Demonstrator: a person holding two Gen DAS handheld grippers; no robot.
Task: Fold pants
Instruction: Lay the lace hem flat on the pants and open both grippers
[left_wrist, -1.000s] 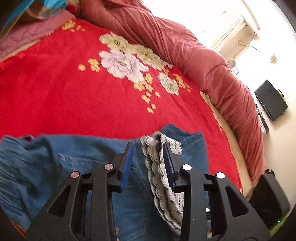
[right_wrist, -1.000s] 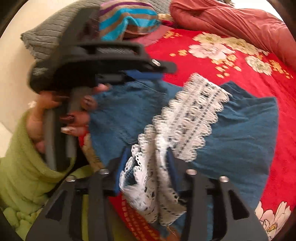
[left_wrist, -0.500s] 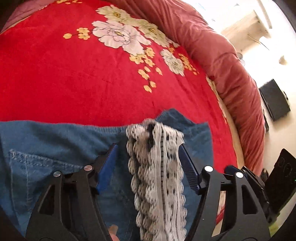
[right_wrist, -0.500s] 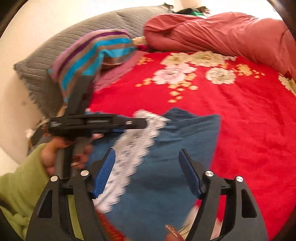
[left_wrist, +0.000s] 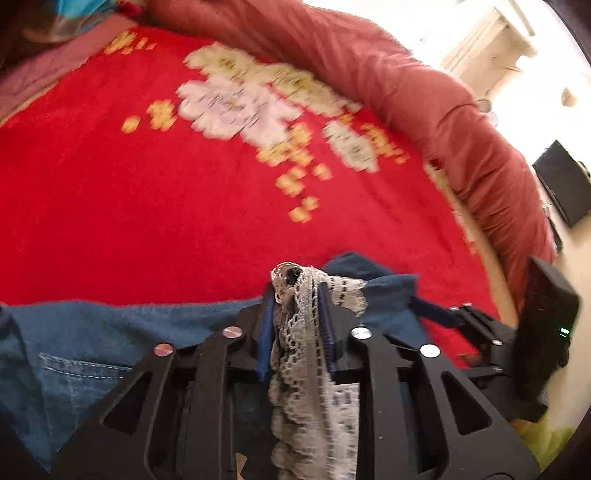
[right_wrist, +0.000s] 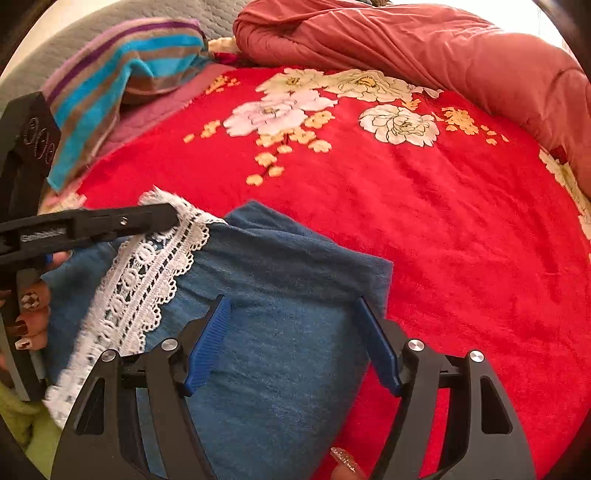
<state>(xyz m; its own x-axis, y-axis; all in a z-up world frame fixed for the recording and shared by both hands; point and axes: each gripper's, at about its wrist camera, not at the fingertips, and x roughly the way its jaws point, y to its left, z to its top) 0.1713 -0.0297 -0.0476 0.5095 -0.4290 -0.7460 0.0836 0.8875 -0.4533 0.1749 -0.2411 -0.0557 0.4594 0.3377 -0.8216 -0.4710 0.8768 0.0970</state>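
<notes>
The pants (right_wrist: 280, 332) are blue denim with a white lace trim (right_wrist: 147, 273) and lie at the near edge of a red flowered bed. My left gripper (left_wrist: 295, 295) is shut on the lace trim (left_wrist: 306, 332), pinching it bunched between its blue pads. It also shows from the side in the right wrist view (right_wrist: 162, 218), holding the top of the trim. My right gripper (right_wrist: 295, 332) is open and empty, its blue pads spread wide just above the denim leg. In the left wrist view, the denim (left_wrist: 92, 354) with a stitched pocket spreads to the left.
The red flowered blanket (right_wrist: 424, 221) covers the bed. A rolled pink-red quilt (right_wrist: 424, 40) lies along the far side. A striped towel (right_wrist: 122, 85) and grey pillow (right_wrist: 55, 62) sit at the back left. A dark screen (left_wrist: 565, 184) stands beyond the bed.
My left gripper has shut on the lace trim it was open around. My right gripper stays open and has come down closer over the denim.
</notes>
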